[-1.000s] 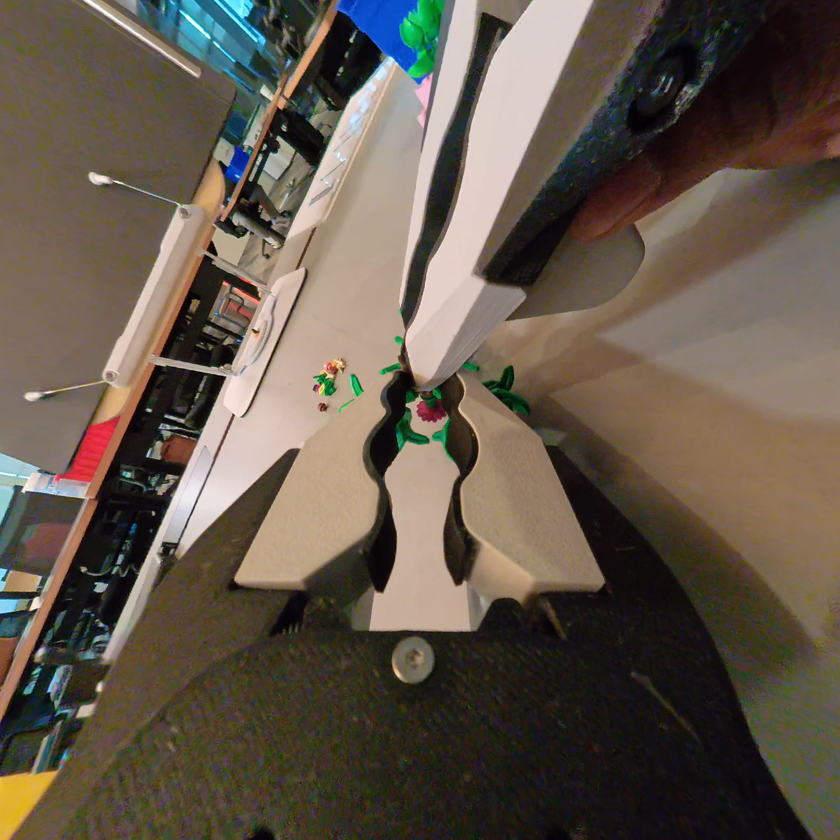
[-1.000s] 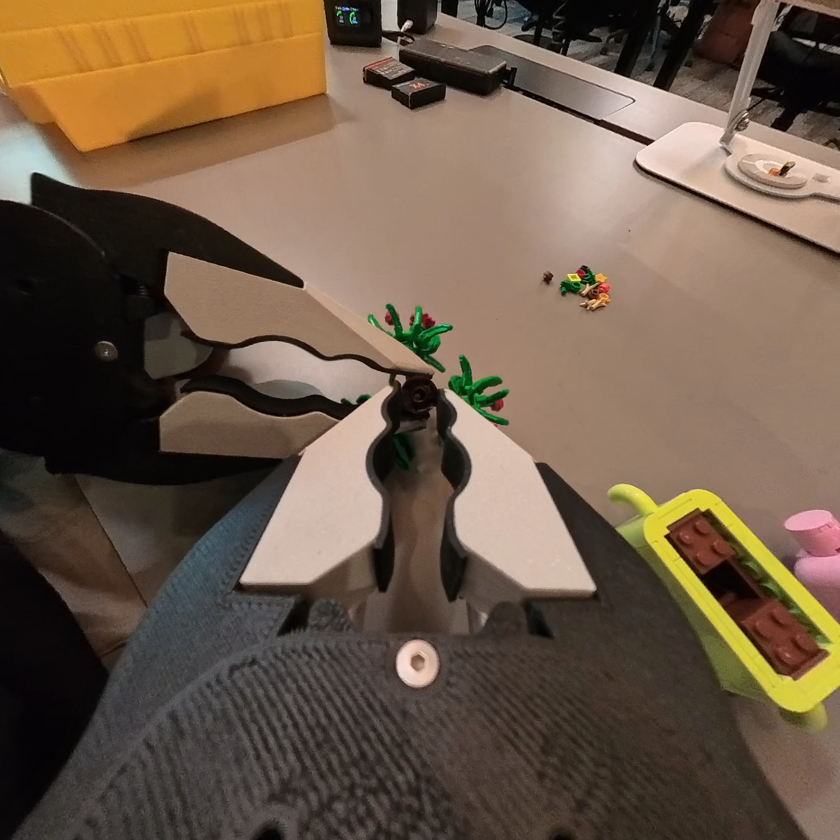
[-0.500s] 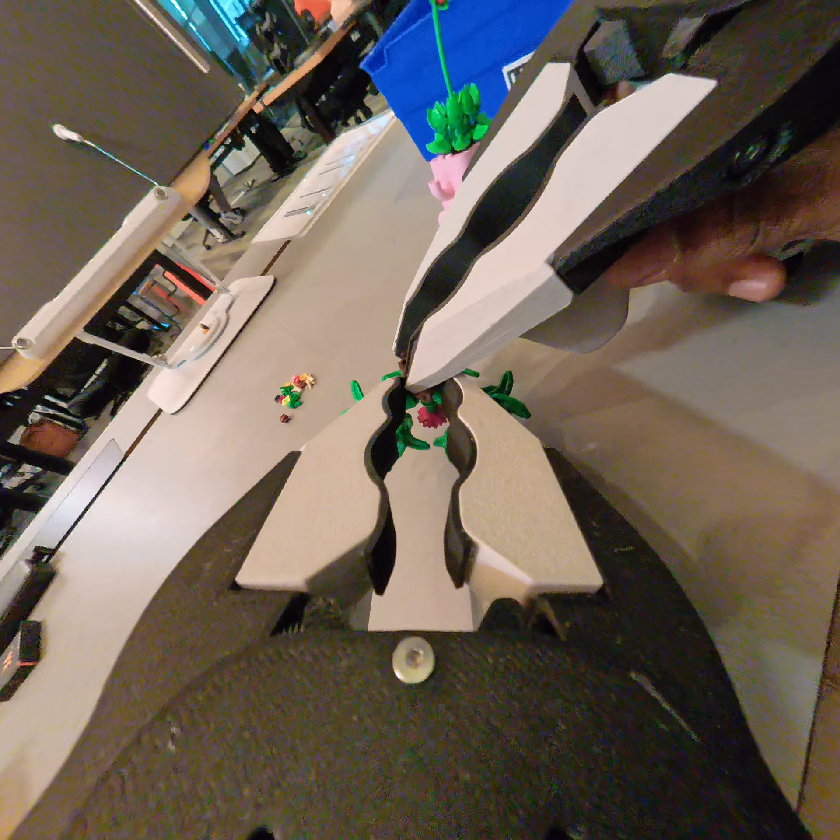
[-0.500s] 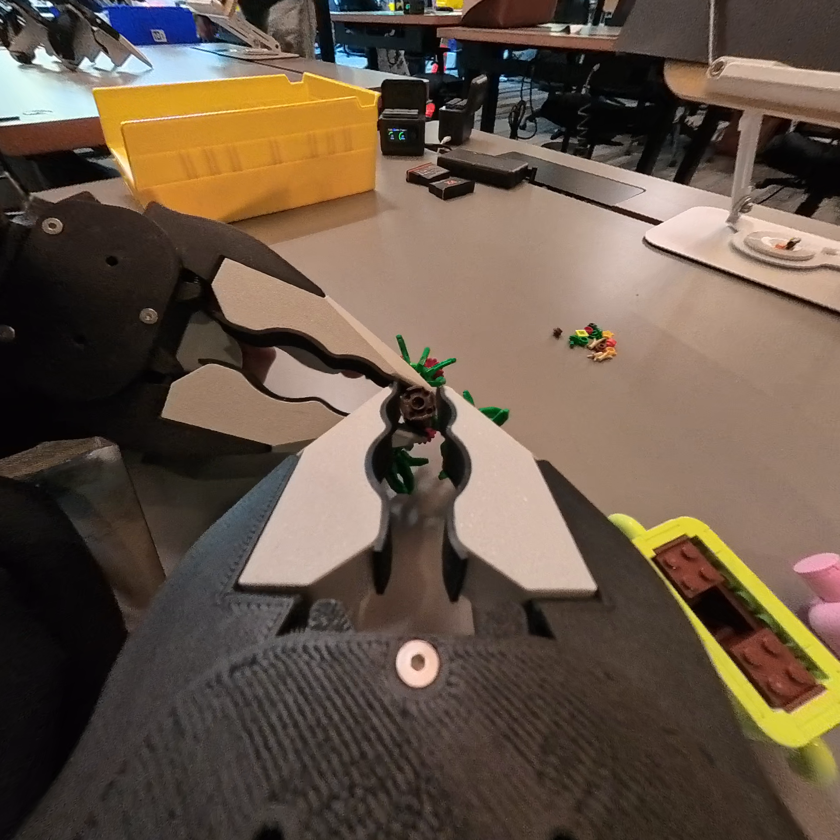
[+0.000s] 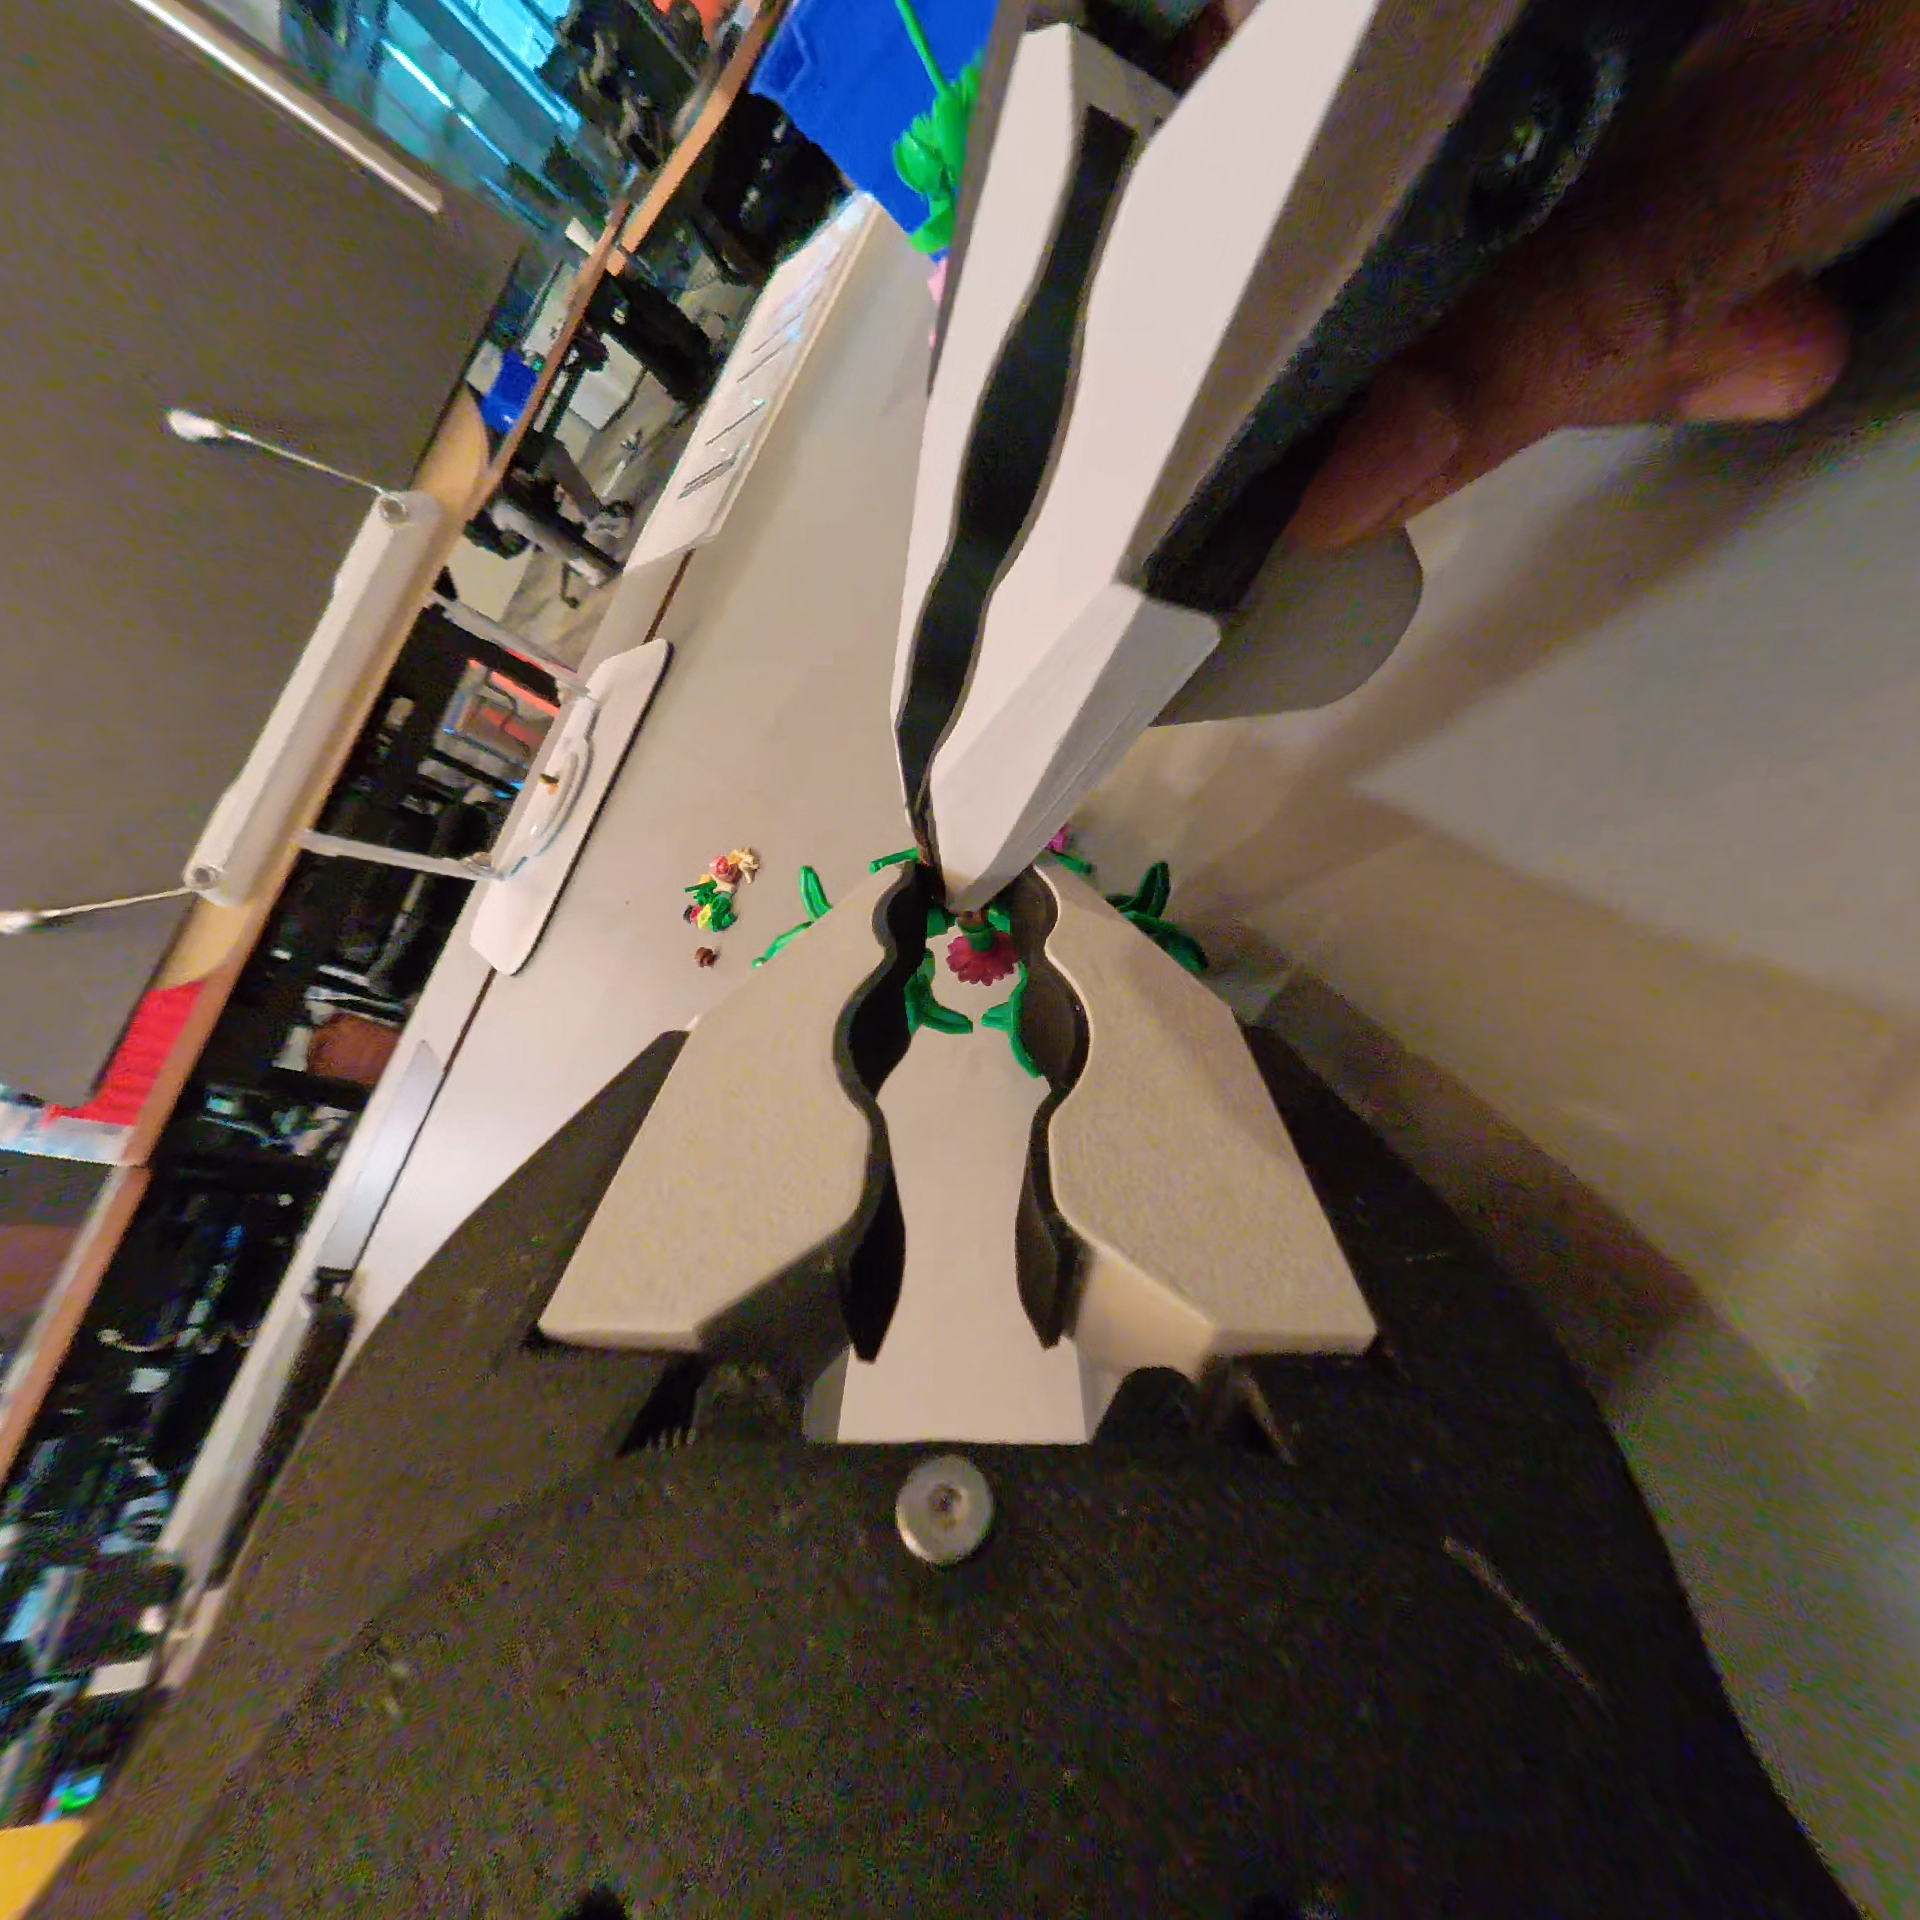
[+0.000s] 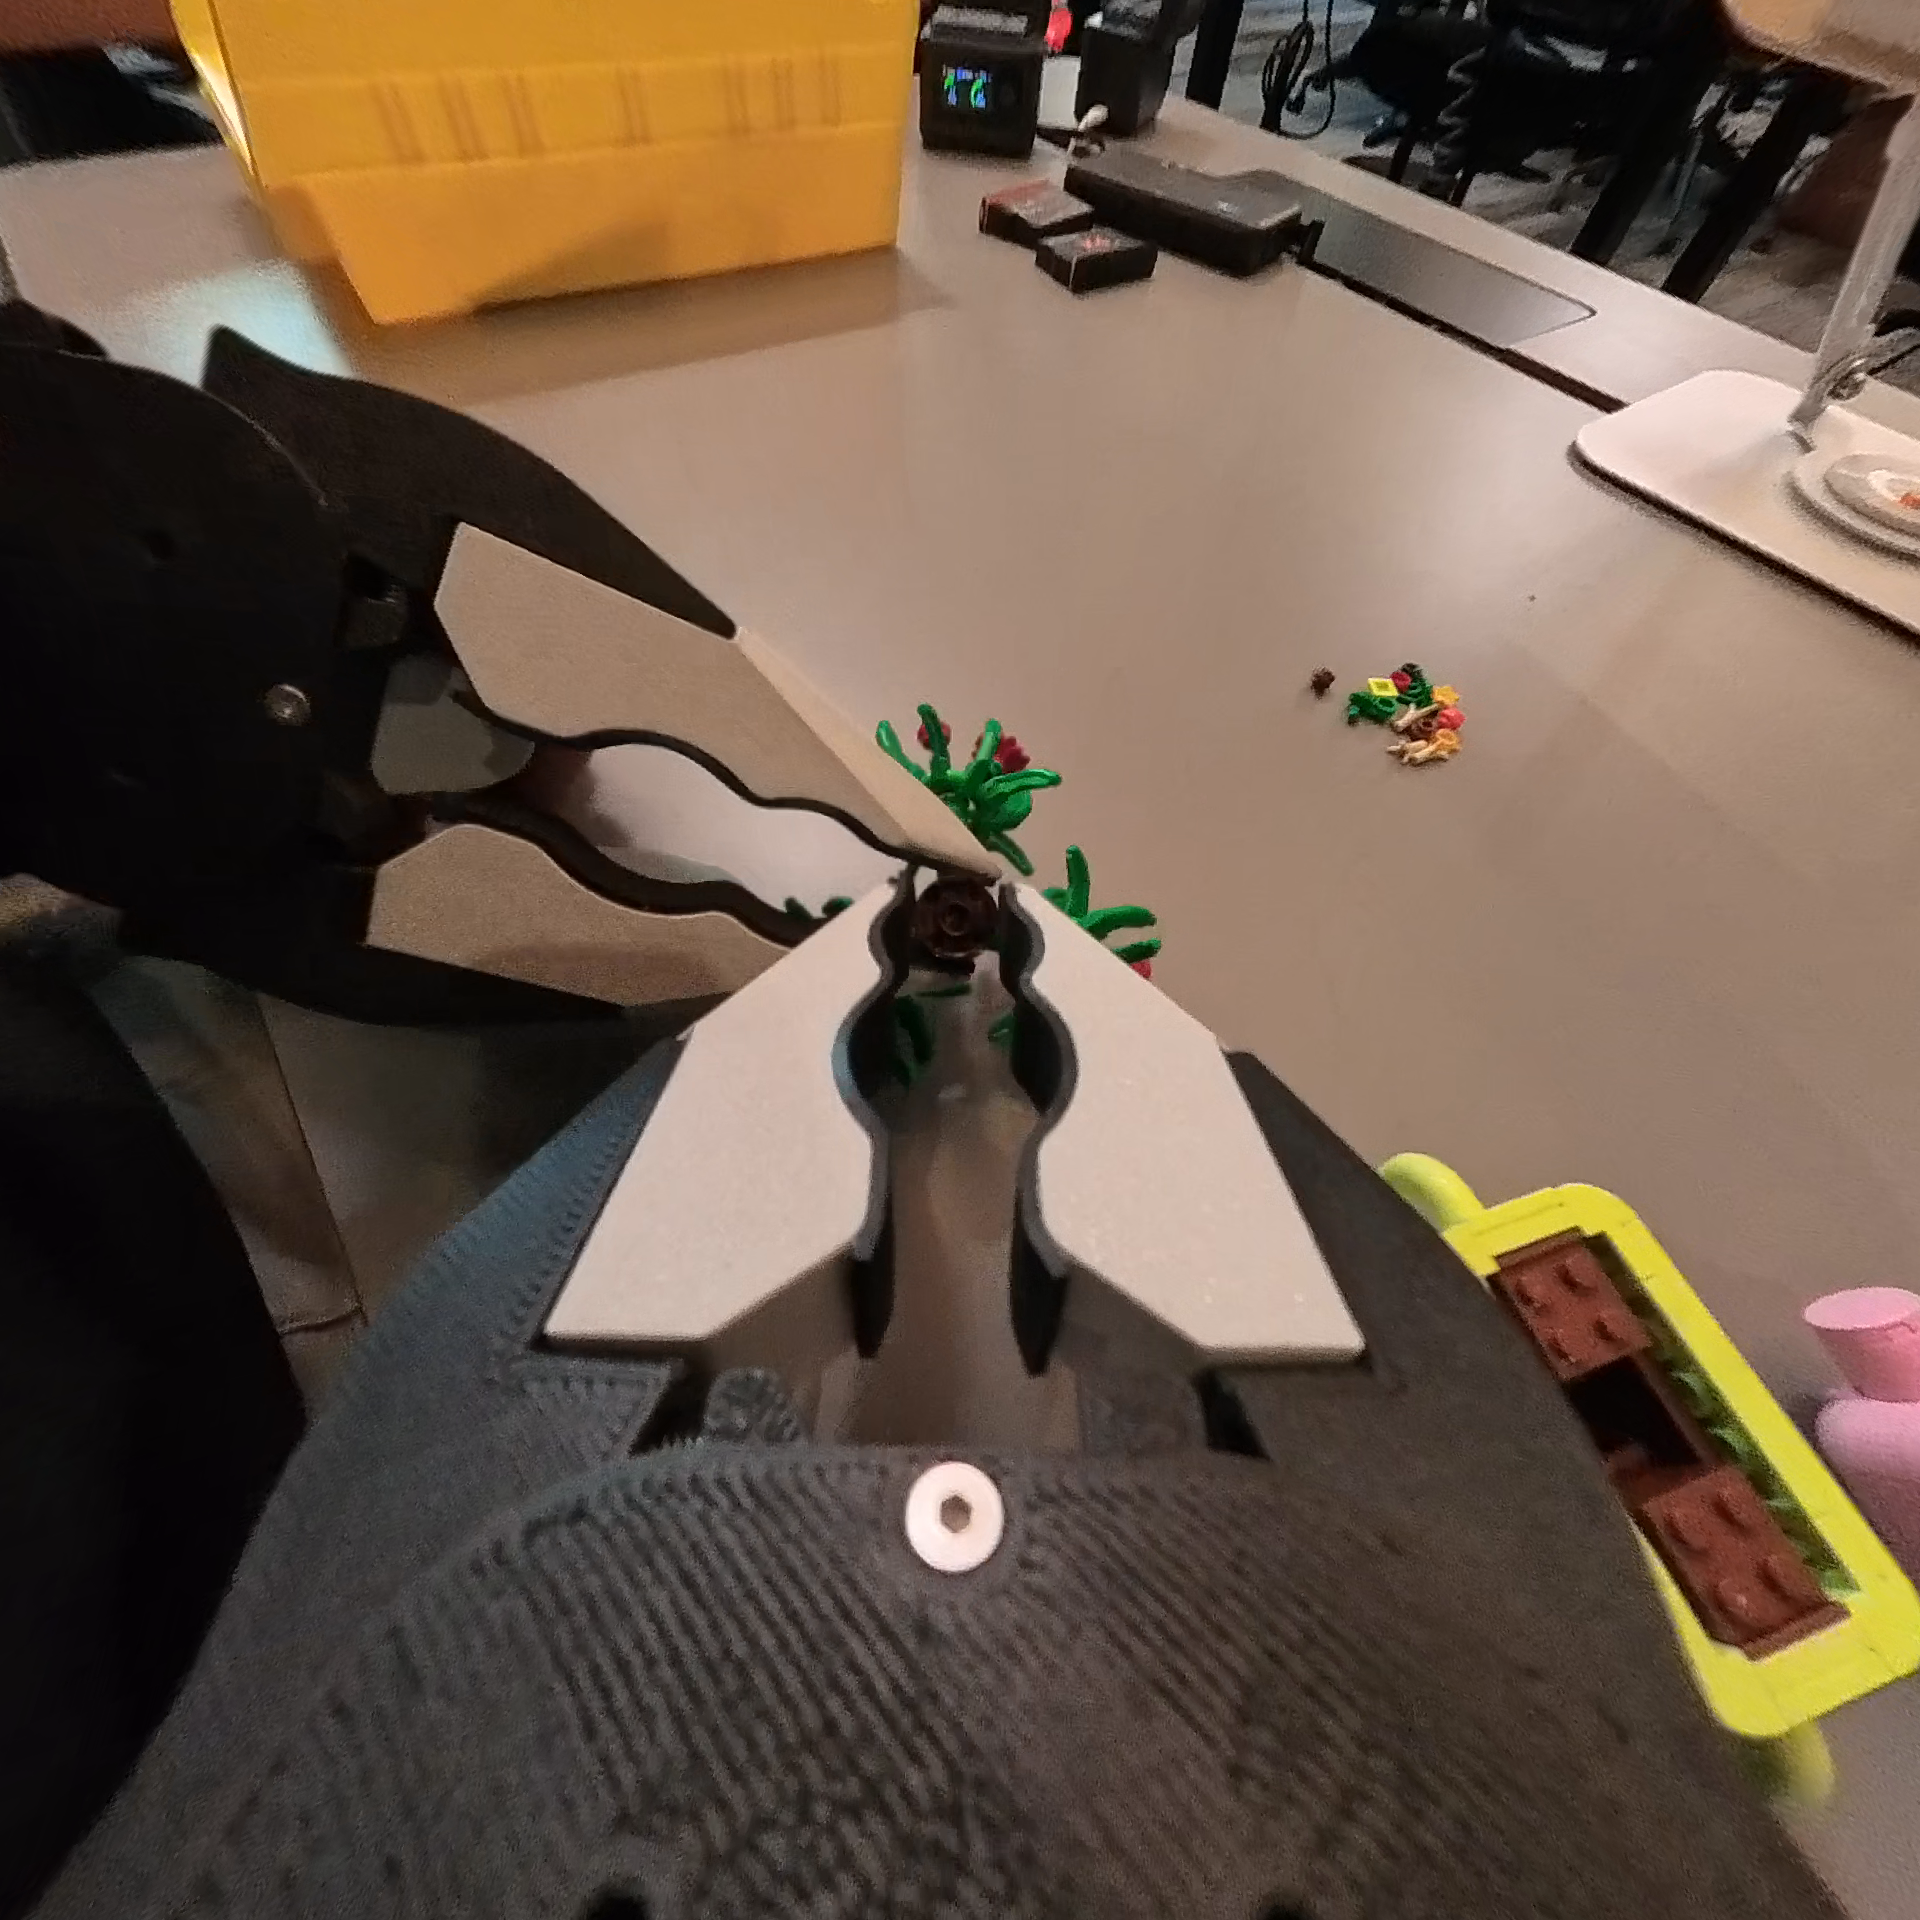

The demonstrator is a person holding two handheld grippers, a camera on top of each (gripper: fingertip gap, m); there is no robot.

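My left gripper (image 5: 964, 902) is shut on a small green stem with a magenta flower (image 5: 978, 957), which hangs between its fingers. My right gripper (image 6: 951, 906) is shut on a small round brown piece (image 6: 951, 920). The two grippers meet tip to tip above the grey table (image 6: 1195, 540). The right gripper (image 5: 933, 854) comes down from above in the left wrist view, with a hand on it. The left gripper (image 6: 971, 860) comes in from the left in the right wrist view. Loose green plant pieces with red buds (image 6: 977, 779) lie on the table just beyond the tips.
A lime-green planter with brown bricks (image 6: 1621, 1299) and a pink piece (image 6: 1870, 1382) stand at the right. A pile of small coloured pieces (image 6: 1408, 717) lies farther out. A yellow bin (image 6: 561, 135), black boxes (image 6: 1091, 239) and a white lamp base (image 6: 1714, 478) stand at the back. My two grippers' fingertips are within a few centimetres of each other.
The grippers stay tip to tip. The left view has rolled so the right gripper now stands steeper above it. The right view has dipped lower toward the table.
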